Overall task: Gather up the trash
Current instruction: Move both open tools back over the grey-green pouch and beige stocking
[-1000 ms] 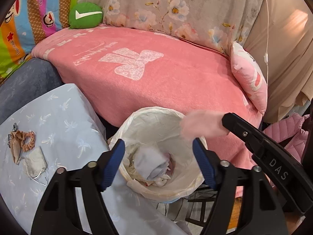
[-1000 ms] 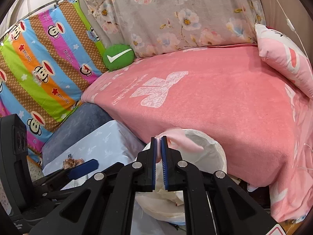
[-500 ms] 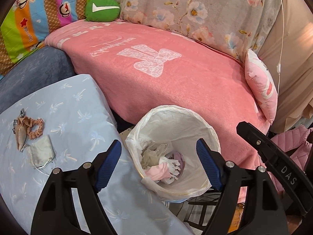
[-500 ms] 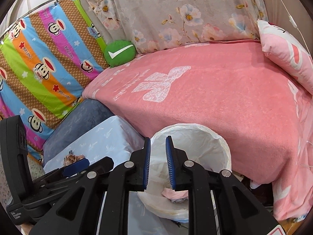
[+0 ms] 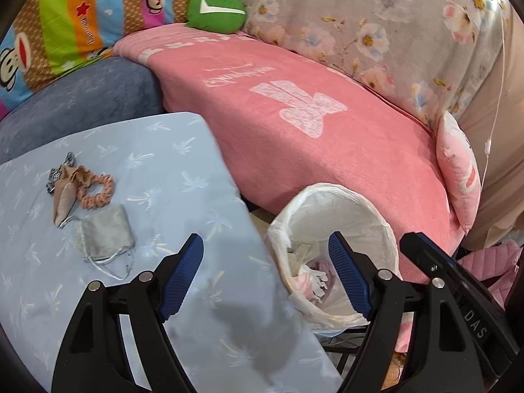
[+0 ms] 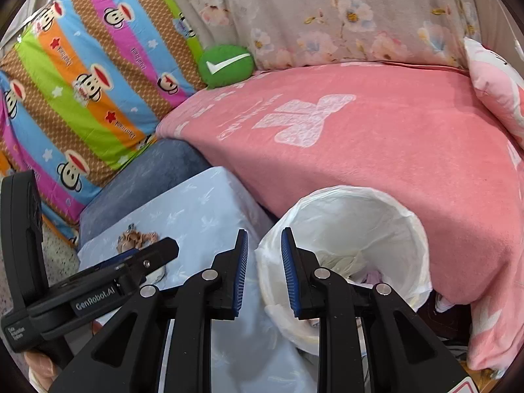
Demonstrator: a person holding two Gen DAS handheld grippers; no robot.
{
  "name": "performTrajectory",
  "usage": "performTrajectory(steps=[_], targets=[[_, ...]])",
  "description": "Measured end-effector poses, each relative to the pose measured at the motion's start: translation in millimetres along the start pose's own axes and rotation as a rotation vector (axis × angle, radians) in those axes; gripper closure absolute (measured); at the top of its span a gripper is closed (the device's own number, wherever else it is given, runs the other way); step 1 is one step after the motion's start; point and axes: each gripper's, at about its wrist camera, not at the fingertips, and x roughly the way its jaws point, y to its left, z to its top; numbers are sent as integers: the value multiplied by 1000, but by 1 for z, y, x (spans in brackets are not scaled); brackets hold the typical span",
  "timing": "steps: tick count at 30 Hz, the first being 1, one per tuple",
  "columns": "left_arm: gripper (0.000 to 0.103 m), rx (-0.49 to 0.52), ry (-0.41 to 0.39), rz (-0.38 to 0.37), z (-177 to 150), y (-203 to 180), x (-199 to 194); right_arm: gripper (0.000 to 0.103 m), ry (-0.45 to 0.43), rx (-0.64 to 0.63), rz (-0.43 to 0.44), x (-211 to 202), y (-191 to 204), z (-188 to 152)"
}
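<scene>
Inside the lined bin (image 5: 376,209), pink trash (image 5: 306,283) now dropped, right hand-held gripper (image 6: 263,270) newly parted and empty, left hand-held gripper (image 5: 267,276) wide, empty.

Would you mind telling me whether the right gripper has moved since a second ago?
Yes. The right gripper has shifted left off the bin mouth toward the blue-covered table; its jaws have just been opening, with nothing between them.

On the body of my right gripper (image 5: 471,314) I read "DAS". On my left gripper (image 6: 95,298) stands "GenRobot.AI", with a small label too tiny to read. The green cushion (image 6: 227,65) carries a white check mark.
</scene>
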Motion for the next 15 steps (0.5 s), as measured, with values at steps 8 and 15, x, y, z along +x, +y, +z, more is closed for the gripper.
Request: performTrajectory(steps=[8,15], targets=[[28,-69,-15,67,-8,46,-9,74,51,-69,30,20,43,-14],[28,-150,-18,111,-17,93,-17,74,96,-119,51,39,77,-27]])
